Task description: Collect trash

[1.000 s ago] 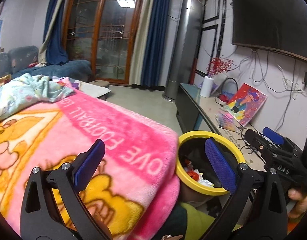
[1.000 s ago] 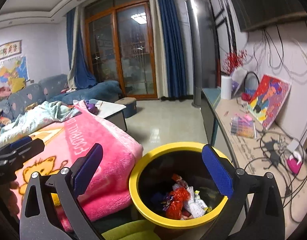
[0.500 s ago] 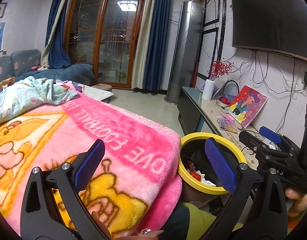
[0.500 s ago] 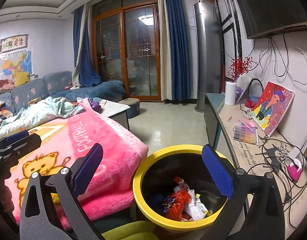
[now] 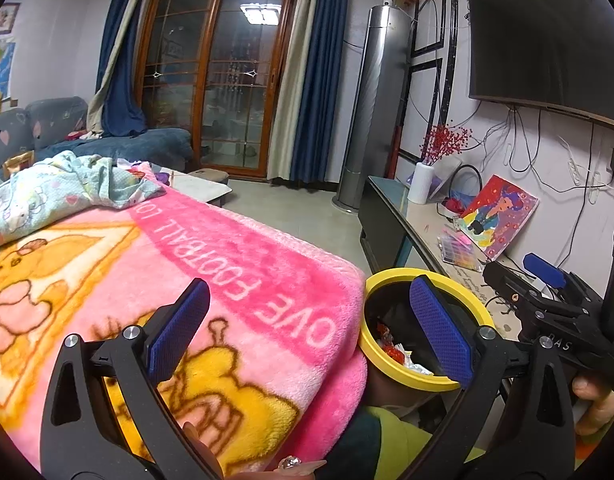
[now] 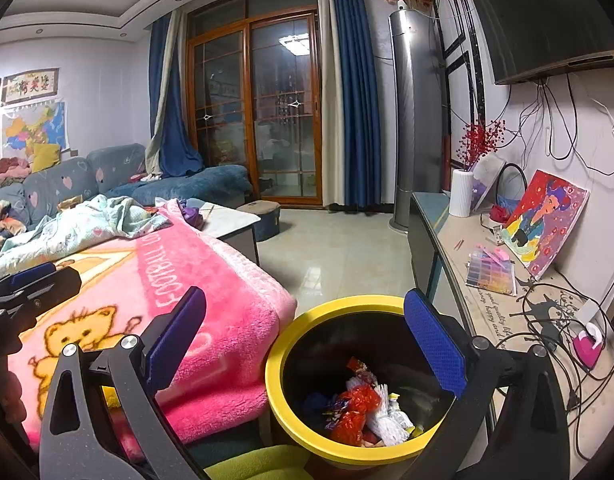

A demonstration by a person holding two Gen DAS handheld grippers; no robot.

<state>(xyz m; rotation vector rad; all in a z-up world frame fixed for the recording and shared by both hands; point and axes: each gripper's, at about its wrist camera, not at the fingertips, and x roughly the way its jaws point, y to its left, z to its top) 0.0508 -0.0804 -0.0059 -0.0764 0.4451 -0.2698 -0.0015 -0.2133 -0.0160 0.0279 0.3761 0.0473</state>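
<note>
Left gripper (image 5: 309, 328) hovering with blue-padded fingers (image 5: 178, 324) spread wide, gripping nothing. Sitting under and ahead of it: pink plush blanket printed with a yellow bear and white lettering (image 5: 211, 272), draped over a raised surface. Showing just past the right finger: round black bin with a yellow rim (image 5: 403, 376), touching the blanket's hanging edge.

Right gripper (image 6: 305, 340) hanging directly above that bin (image 6: 275, 376), fingers (image 6: 435, 344) likewise spread wide, nothing between them. Lying at the bin's bottom, below and slightly right of the gap between the fingers: trash, namely red crinkled wrappers (image 6: 357, 404), white crumpled paper (image 6: 381, 412) and a dark blue scrap (image 6: 315, 402), piled together and touching.

Appearing at far right of the left wrist view: right gripper body (image 5: 547, 308), held by a hand (image 5: 595, 404). Appearing at far left of the right wrist view: left gripper body (image 6: 27, 296).

Lying well ahead and left of both grippers: pale blue patterned quilt (image 6: 79, 224), bunched on the blanket's far end. Running along the right of the right gripper: long low surface (image 6: 467, 248) against the wall, carrying a colourful portrait painting (image 6: 543, 220) leaning on the wall, a white ribbed vase with red berry sprigs (image 6: 461, 192), a flat clear box of coloured beads (image 6: 489, 272), tangled black cables (image 6: 547, 320) and a pink tape dispenser (image 6: 587, 344). Showing just below both grippers: lime-green fabric (image 6: 259, 464).
</note>
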